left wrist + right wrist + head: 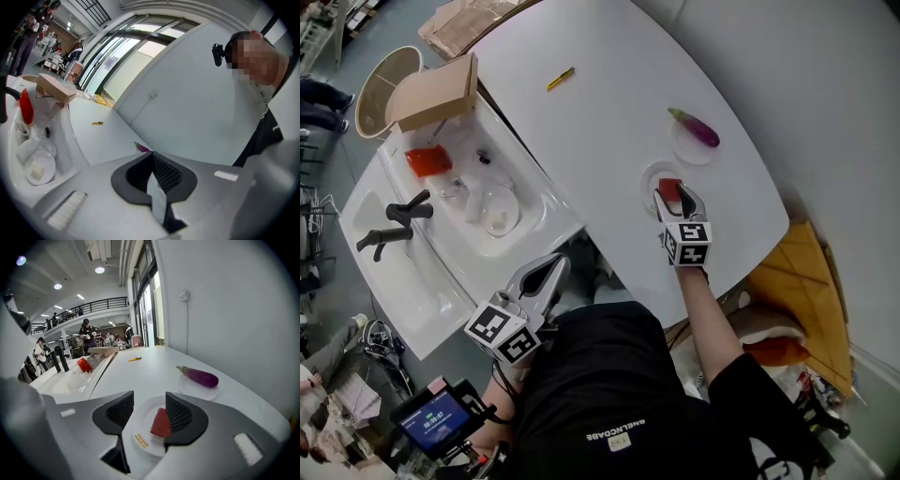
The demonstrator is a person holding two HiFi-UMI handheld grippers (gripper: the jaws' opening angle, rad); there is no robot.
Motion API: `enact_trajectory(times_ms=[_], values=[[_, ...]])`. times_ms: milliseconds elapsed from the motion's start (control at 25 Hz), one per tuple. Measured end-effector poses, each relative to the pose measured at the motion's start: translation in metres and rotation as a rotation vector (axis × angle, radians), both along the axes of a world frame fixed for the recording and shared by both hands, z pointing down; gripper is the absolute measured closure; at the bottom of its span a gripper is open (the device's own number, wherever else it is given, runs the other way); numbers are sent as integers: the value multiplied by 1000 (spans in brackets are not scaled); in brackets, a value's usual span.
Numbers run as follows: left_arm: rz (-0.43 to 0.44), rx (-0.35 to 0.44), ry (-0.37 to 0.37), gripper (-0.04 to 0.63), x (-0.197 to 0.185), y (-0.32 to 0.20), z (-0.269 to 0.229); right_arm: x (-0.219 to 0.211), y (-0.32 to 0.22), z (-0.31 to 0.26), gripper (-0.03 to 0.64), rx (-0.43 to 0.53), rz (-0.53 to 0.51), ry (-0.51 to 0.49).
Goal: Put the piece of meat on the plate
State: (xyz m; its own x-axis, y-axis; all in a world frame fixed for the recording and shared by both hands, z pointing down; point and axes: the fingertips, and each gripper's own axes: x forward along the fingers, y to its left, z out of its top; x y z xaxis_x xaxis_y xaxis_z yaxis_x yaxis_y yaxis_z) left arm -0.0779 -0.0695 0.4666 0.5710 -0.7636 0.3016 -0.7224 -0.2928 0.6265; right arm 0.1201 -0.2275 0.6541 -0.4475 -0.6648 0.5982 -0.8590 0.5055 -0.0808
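A red wedge of meat [670,188] lies on a small white plate [654,175] near the front edge of the white table. My right gripper [676,199] hovers just above it, open. In the right gripper view the meat [161,423] rests on the plate [139,423] in the gap between the jaws, close to the right-hand jaw, which hides part of it; the right gripper [149,406] does not clamp it. My left gripper [555,267] hangs off the table's edge by the sink, shut and empty; in its own view the left gripper [151,157] has its jaws meeting.
A purple eggplant [696,127] lies on a second plate [689,152] farther back. A yellow pen [560,79] lies on the table. At left is a white sink [546,217] with a black faucet [394,225], dishes, a red item [427,160] and a cardboard box [436,92].
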Motion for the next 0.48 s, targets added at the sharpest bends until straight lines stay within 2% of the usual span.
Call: enact_trajectory(times_ms=[480], values=[[104,52,4,575,22,-1,-9,5,28,-46,413,59,45,-98]])
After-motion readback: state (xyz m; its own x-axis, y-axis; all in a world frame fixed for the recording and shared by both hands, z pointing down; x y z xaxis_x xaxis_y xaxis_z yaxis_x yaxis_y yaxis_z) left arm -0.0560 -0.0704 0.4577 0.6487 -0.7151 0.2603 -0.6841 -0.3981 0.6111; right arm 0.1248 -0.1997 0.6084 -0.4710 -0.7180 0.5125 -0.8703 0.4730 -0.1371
